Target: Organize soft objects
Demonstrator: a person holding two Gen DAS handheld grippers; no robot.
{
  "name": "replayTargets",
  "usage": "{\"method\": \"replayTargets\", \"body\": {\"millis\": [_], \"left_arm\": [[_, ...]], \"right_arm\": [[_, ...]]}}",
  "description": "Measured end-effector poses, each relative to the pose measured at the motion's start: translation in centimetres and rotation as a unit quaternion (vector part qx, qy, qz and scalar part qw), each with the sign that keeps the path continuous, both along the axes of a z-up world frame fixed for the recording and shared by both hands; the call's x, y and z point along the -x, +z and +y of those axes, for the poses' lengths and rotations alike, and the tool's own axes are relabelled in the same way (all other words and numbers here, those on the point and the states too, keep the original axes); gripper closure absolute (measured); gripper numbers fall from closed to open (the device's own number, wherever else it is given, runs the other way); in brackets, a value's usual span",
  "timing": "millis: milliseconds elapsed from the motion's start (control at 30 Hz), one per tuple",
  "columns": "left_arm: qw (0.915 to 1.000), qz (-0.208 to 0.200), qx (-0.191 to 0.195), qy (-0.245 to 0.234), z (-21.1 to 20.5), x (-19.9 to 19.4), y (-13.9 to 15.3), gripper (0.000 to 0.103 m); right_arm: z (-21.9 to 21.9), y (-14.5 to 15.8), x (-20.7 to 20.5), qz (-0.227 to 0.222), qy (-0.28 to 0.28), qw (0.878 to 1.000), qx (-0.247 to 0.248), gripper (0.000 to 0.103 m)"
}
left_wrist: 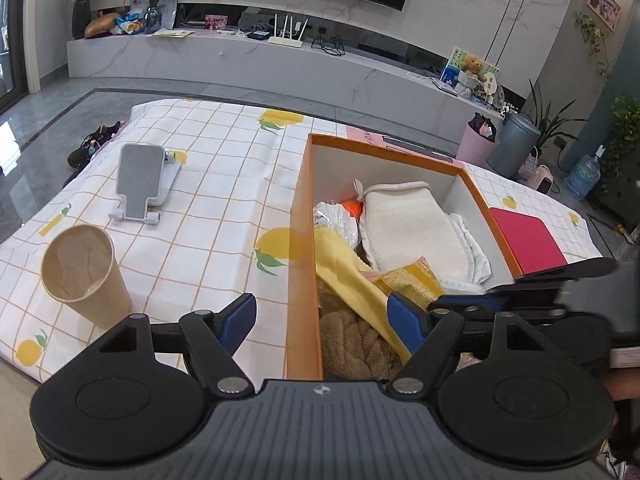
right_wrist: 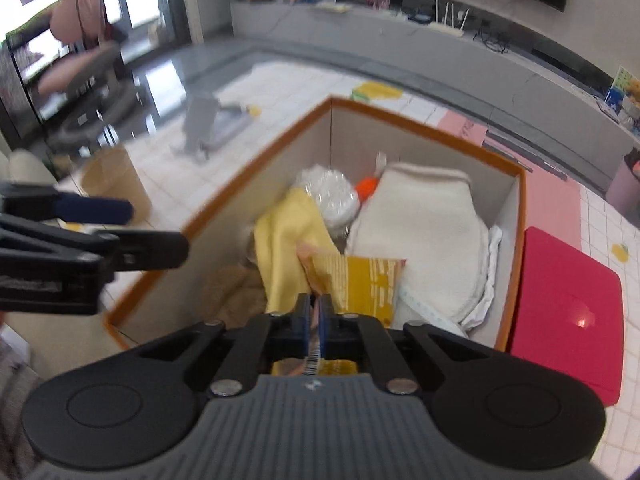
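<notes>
Orange box (left_wrist: 304, 248) sits on the lemon-print cloth of the bench (left_wrist: 208, 184), centre-right of the left wrist view. Already inside: cream mitt (left_wrist: 408, 228) toward the far right, yellow cloth (left_wrist: 348, 272) draped along the left wall, brown plush (left_wrist: 360, 344) in the near corner, a clear-wrapped white bundle (left_wrist: 340, 216) and something orange behind it.

Right tool (right_wrist: 315, 312), bottom centre of its own view: jaws clamped tight on the near edge of a yellow patterned packet (right_wrist: 368, 284), which lies over the box contents.

Left tool (left_wrist: 322, 316): jaws spread wide, nothing between them, straddling the box's left wall near the bottom of its frame.

Step in hand, as I judge it: placing or repositioning the packet within the box. Next move likely calls for settling it flat among the soft things and then letting go; the left tool is free to steady the box or tuck the cloth.

Hard to make out: right wrist view is blurred. Box floor hidden under the pile. Packet's near end is covered by the tool. Paper cup (left_wrist: 80, 268) and grey stand (left_wrist: 144, 180) at left appear uninvolved.
</notes>
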State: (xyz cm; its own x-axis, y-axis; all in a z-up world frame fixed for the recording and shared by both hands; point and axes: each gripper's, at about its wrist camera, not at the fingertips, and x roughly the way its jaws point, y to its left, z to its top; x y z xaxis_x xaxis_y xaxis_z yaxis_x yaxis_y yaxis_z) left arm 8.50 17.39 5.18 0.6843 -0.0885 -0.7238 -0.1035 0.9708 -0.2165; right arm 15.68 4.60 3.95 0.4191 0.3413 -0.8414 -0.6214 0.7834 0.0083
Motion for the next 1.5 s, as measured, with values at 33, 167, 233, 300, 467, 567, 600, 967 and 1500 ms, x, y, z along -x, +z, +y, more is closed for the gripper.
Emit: {"method": "replayTargets", "body": {"millis": [33,167,233,300,467,567,600,967,1500], "left_arm": [[1.0000,0.001,-0.002,-0.003,-0.1,0.0,0.0,0.015],[0.9999,0.004,-0.010,-0.005,-0.3,-0.2,-0.2,0.015],[0.9999,0.007,-0.011,-0.005,-0.3,-0.3,-0.4,0.015],[0.9999,0.009,-0.009,-0.004,-0.2,-0.3,-0.5,0.015],[0.9999,0.011,-0.004,0.002,0.1,-0.4,-0.4,0.015],[0.9999,0.011,-0.002,0.003,0.1,-0.3,-0.4,0.015],[0.9999,0.011,-0.002,0.002,0.1,-0.3,-0.4,0.015],[0.9999,0.001,-0.010,0.000,-0.2,0.0,0.2,0.015],[0.9724,-0.186,-0.136,0.036,-9.6,6.9,7.4,0.007]], "right_arm": [[0.1,-0.7,-0.5,0.009,-0.004,1.000,0.009,0.103],[-0.2,-2.6,-1.8,0.042,-0.021,0.999,0.024,0.103],[-0.4,-3.0,-2.4,0.035,-0.037,0.998,0.045,0.103],[-0.9,-3.2,-3.1,0.026,-0.045,0.997,0.049,0.103],[-1.3,-3.3,-3.8,0.037,-0.052,0.997,0.044,0.103],[0.4,-3.9,-2.6,0.095,-0.027,0.995,0.030,0.103],[1.0,-3.8,-1.9,0.108,-0.006,0.994,0.007,0.103],[1.0,-2.2,0.0,0.085,-0.020,0.995,-0.051,0.095],[-12.0,6.7,12.3,-0.165,-0.160,0.959,-0.165,0.013]]}}
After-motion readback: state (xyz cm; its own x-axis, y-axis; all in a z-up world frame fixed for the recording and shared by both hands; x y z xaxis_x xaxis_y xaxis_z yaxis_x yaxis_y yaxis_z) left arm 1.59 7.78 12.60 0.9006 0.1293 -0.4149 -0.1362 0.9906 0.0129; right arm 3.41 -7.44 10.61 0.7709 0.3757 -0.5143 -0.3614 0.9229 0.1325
